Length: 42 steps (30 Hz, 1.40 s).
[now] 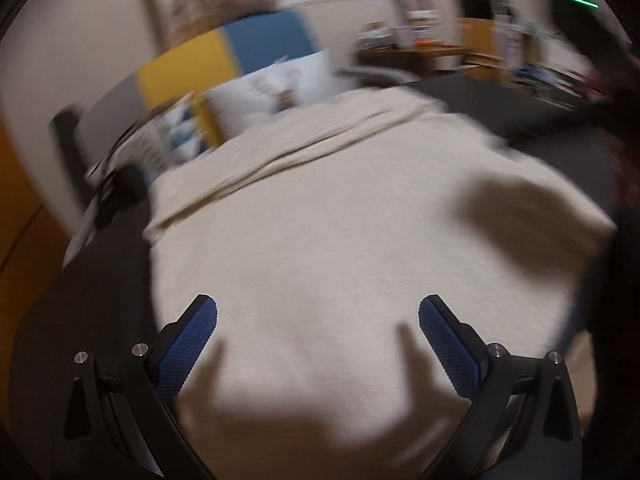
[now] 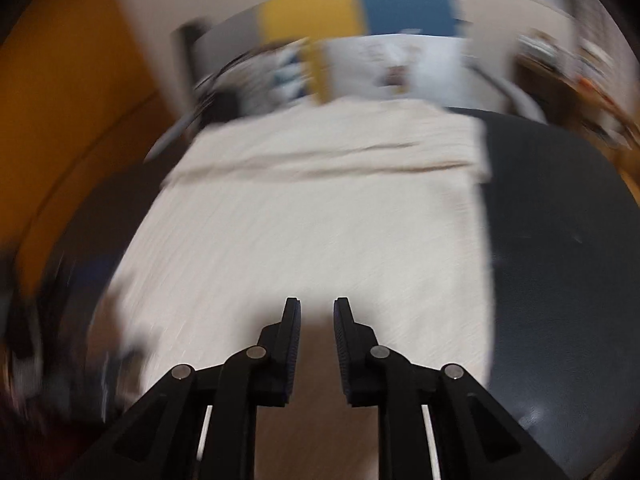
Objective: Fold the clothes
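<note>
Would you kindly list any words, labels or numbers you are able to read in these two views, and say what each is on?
None can be read.
White printed cushion: a picture or marks, too blurred to read.
Cluttered wooden shelf: items too blurred to read.
Cream garment: no text visible.

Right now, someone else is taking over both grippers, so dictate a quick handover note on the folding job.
Left gripper: jaws wide open, empty, hovering over the cream garment.
Right gripper: jaws nearly closed with a small gap, nothing visibly between them, also above the garment.
Garment lies spread on the dark surface, with a folded band across its far end.
Done: it looks laid out, at least one fold at the far end.
Left: remaining folds. Both views are motion-blurred, so check the edges before gripping.
</note>
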{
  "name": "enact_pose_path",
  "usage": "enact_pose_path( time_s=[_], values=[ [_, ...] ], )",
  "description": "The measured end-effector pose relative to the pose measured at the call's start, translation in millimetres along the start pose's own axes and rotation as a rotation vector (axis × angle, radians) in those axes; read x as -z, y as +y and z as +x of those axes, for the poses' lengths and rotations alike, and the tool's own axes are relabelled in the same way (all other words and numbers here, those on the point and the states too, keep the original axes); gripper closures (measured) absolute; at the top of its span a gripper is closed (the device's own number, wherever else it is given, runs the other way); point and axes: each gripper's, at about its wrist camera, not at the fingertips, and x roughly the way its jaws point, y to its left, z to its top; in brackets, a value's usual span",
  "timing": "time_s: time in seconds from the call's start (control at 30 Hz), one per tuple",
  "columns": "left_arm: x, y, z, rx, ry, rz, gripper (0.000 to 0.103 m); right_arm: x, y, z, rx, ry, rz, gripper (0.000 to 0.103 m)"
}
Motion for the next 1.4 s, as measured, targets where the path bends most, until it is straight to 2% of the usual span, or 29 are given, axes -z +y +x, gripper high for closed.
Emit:
enact_pose_path(
  time_s=[0.03,0.1,0.17,0.3,0.4,0.5,0.6,0.63,0.7,0.8,0.9,1.0,1.07,1.33,1.4],
  values=[
    [3,8,10,-0.031,0.031,-0.011,0.0,7,10,3,-0.01,0.026,-0.038,0.087],
    [11,19,20,-0.042,0.061,-0.03,0.0,21,17,11,-0.015,0.076,-0.056,0.087],
    [15,32,25,-0.01,0.066,-0.084,0.0,37,17,19,-0.028,0.144,-0.057,0.086],
    [16,44,32,0.014,0.089,-0.137,0.0,60,12,2,-0.024,0.174,-0.112,0.088],
    [21,51,38,0.067,0.098,-0.215,0.0,69,-4,-9,-0.037,0.213,-0.079,0.088],
    [24,48,35,0.06,0.07,-0.214,0.0,65,-2,-21,-0.024,0.201,-0.06,0.087],
    [25,48,35,0.062,0.064,-0.219,0.0,47,17,-27,-0.089,0.125,-0.063,0.085],
    [25,48,35,0.063,0.065,-0.22,0.0,40,26,-22,-0.082,0.114,-0.075,0.085],
    [25,48,34,0.065,0.066,-0.218,0.0,25,44,-6,-0.032,0.113,-0.111,0.085],
    [27,49,33,0.068,0.066,-0.217,0.0,13,64,23,-0.029,0.145,-0.142,0.085],
    [30,50,31,0.074,0.061,-0.219,0.001,17,75,38,0.011,0.17,-0.196,0.085],
    [32,51,31,0.079,0.053,-0.218,0.001,30,75,31,0.029,0.184,-0.224,0.085],
    [32,51,31,0.081,0.046,-0.217,0.0,36,74,24,0.018,0.192,-0.217,0.085],
    [26,55,27,0.103,0.064,-0.209,0.0,13,96,21,-0.053,0.159,-0.225,0.085],
    [26,61,20,0.071,0.046,-0.215,0.0,7,102,20,-0.071,0.15,-0.227,0.085]
  ],
)
